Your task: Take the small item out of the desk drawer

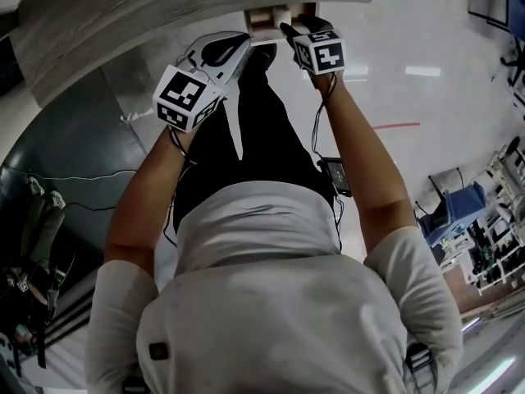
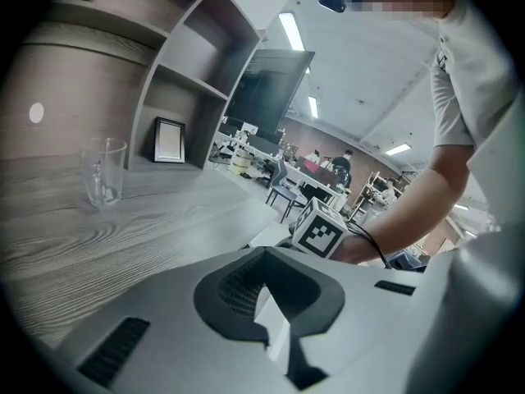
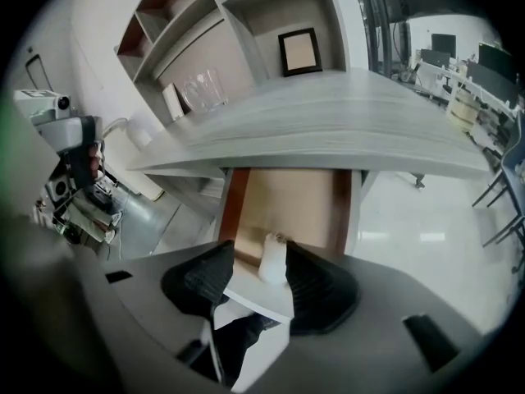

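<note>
— Starting with the right gripper (image 3: pixel 259 251). Released or grasping?
— Released. Spread wide to either side of the small item (image 3: pixel 273 263), well off it on the left and close beside it on the right, with no squeeze to be seen.
— And where to look for the small item?
— Upright at the front edge of the drawer (image 3: pixel 287 191), about midway along that edge. Pale against the brown floor.
— About the drawer itself?
— Pulled out from under the near edge of the desk (image 3: pixel 353 125). Bare behind the item.
— Now the left gripper (image 2: pixel 267 294).
— Clenched, with nothing caught between. Held at the desk's near edge, just beside the right one and off to the left of the drawer.
— Anything else on the desk?
— A clear glass (image 2: pixel 102 171) toward the back edge. Also a small picture frame (image 2: pixel 168 140), standing in the lowest bay of the shelf unit (image 2: pixel 189 56) at the back.
</note>
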A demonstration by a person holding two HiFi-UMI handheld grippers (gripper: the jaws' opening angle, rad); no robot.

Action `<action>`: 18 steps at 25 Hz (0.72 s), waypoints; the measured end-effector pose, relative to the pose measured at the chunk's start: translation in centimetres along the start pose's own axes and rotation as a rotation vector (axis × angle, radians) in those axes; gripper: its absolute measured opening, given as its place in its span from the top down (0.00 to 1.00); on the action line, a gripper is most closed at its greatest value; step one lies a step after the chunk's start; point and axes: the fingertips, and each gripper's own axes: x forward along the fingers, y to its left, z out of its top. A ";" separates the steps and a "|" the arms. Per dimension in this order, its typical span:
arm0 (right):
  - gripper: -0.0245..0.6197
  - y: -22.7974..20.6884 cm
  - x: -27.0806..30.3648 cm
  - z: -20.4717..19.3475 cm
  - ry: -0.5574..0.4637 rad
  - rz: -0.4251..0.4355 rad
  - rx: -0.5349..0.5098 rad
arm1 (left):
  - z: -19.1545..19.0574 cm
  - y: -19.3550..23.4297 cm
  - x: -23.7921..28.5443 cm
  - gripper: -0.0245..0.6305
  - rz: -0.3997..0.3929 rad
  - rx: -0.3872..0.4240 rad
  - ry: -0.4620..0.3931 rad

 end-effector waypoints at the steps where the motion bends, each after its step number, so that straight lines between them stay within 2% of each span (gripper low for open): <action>1: 0.64 0.2 0.9 -0.1 0.014 0.005 0.007 | -0.3 0.6 -0.1 0.94 0.003 0.000 0.002; 6: 0.62 -0.3 4.4 -0.8 0.071 0.005 0.047 | -1.1 1.9 0.4 0.94 0.011 0.028 0.023; 14: 0.61 -1.9 6.3 -1.4 0.125 -0.039 0.042 | -1.2 2.2 2.1 0.94 0.020 0.000 0.020; 18: 0.61 -2.3 7.6 -2.7 0.182 -0.065 0.100 | -1.4 2.6 2.4 0.94 0.022 -0.010 0.021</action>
